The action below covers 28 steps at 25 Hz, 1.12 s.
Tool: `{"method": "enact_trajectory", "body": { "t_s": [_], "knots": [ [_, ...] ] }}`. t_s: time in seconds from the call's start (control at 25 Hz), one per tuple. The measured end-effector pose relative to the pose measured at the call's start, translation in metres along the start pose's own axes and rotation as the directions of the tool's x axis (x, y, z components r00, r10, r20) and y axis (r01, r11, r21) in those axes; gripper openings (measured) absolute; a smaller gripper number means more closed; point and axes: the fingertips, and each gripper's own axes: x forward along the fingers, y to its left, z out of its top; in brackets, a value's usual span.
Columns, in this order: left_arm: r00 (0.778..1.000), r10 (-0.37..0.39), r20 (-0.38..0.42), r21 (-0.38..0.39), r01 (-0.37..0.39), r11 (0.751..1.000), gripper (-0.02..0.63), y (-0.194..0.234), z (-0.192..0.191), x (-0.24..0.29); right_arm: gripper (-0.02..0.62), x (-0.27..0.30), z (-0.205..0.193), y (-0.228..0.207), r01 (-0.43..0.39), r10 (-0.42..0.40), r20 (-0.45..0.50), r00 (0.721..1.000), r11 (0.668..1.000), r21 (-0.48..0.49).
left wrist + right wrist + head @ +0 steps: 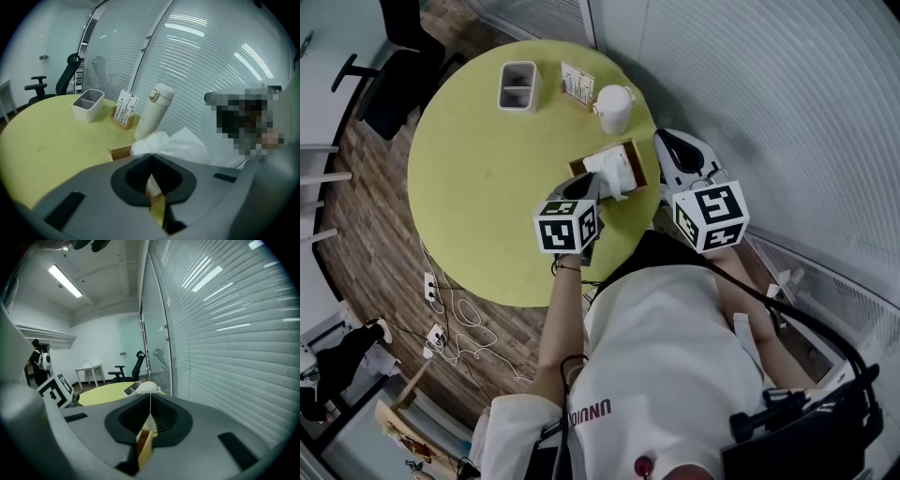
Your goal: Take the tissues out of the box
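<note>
Now: left gripper [592, 187] jaws pinched shut, tips at tissues [614, 172] bunched up from wooden box [637, 156], frame centre. Right gripper [668, 141] closed, empty, right of box. Round yellow-green table [478, 187]; beyond, plank floor [366, 216] left, slatted glass wall [769, 94] right.

Small open-topped wooden box [636, 161], just right of centre in the head view, upright, crumpled white tissues [609, 172] bunched up out of its top, spilling over the lower-left rim
</note>
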Motion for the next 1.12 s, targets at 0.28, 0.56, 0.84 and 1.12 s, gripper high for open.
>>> {"method": "enact_trajectory", "body": {
  "t_s": [0.28,0.56,0.84,1.12],
  "knots": [
    [1.0,-0.008,0.013,-0.016,0.008,1.0,0.012,0.0,0.002,-0.004,0.02,0.001,0.001,0.002,-0.004,0.004,0.0,1.0,1.0,-0.002],
    [0.999,-0.018,0.038,-0.019,0.018,1.0,0.012,-0.002,0.004,-0.007,0.02,0.0,0.0,0.002,-0.011,0.011,0.002,1.0,1.0,-0.007],
    [0.997,-0.013,0.072,-0.004,0.013,1.0,0.012,-0.004,0.011,-0.013,0.02,0.001,0.0,0.004,-0.018,0.018,-0.002,1.0,1.0,-0.011],
    [0.996,-0.008,0.089,-0.005,0.008,1.0,0.012,-0.005,0.012,-0.017,0.02,0.001,-0.001,0.004,-0.018,0.018,-0.002,1.0,1.0,-0.016]
  ]
}}
